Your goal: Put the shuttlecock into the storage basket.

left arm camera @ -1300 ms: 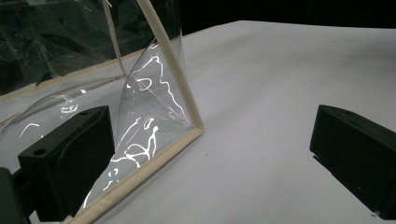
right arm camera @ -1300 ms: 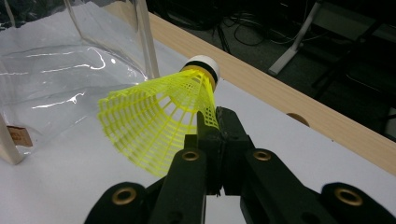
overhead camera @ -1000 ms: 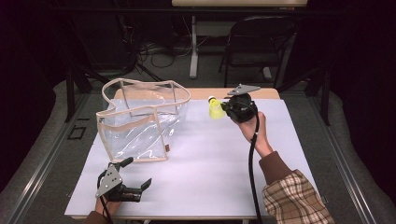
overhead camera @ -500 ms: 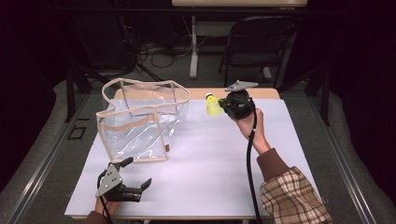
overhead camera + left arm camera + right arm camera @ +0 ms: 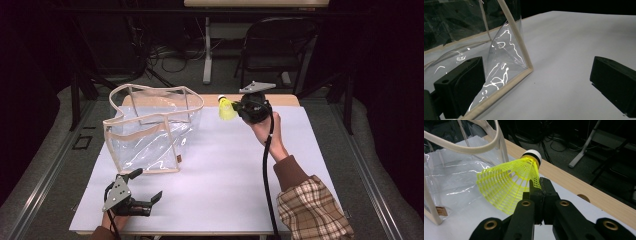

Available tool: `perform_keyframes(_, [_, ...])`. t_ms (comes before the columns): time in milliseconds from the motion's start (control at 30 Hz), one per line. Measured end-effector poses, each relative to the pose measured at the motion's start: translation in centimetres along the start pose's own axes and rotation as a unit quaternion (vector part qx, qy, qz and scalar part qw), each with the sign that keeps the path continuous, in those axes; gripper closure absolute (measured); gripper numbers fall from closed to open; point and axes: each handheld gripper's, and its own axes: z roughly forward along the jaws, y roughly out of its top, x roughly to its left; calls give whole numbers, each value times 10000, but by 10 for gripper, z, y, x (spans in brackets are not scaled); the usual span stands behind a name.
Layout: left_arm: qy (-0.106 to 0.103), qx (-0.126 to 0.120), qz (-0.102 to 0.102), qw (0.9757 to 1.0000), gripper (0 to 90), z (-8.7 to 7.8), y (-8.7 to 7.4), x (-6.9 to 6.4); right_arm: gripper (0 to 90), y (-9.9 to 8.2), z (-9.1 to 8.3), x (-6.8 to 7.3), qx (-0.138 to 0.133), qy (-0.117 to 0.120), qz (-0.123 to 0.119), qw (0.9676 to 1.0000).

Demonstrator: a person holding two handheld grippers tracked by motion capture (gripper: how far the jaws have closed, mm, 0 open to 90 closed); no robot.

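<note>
A clear plastic tote bag with cream fabric trim stands open-mouthed on the white-covered bench; nothing can be seen lying inside it. Its near bottom corner sits between and just ahead of the left gripper's jaws, closer to the left-hand jaw in the left gripper view, with the pads not touching it. Those jaws stand wide apart with nothing gripped, low over the bench's near edge.

The right gripper is held up above the far side of the bench, its jaws pressed together on the skirt edge of a yellow plastic-mesh shuttlecock with a white-and-black cap. The shuttlecock sticks out past the jaw tips toward the bag — its netted cone flares left and down in the right gripper view, its cap pointing up and away. The bag's cream handle arches just beyond it.
</note>
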Motion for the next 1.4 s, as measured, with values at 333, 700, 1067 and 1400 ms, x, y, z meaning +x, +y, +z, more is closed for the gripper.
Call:
perform_keyframes(333, [2, 3, 6, 10000, 0, 0, 0, 0, 900, 7, -1, 1, -45, 3, -34, 10000])
perform_keyframes(700, [-5, 2, -3, 10000, 0, 0, 0, 0, 900, 13, -2, 0, -83, -4, -20, 10000])
perform_keyframes(1067, [-15, 1, 0, 10000, 0, 0, 0, 0, 900, 18, -4, -1, -137, -4, 4, 9999])
perform_keyframes(1400, [-20, -2, -2, 10000, 0, 0, 0, 0, 900, 30, -4, 2, -192, 5, -61, 9998])
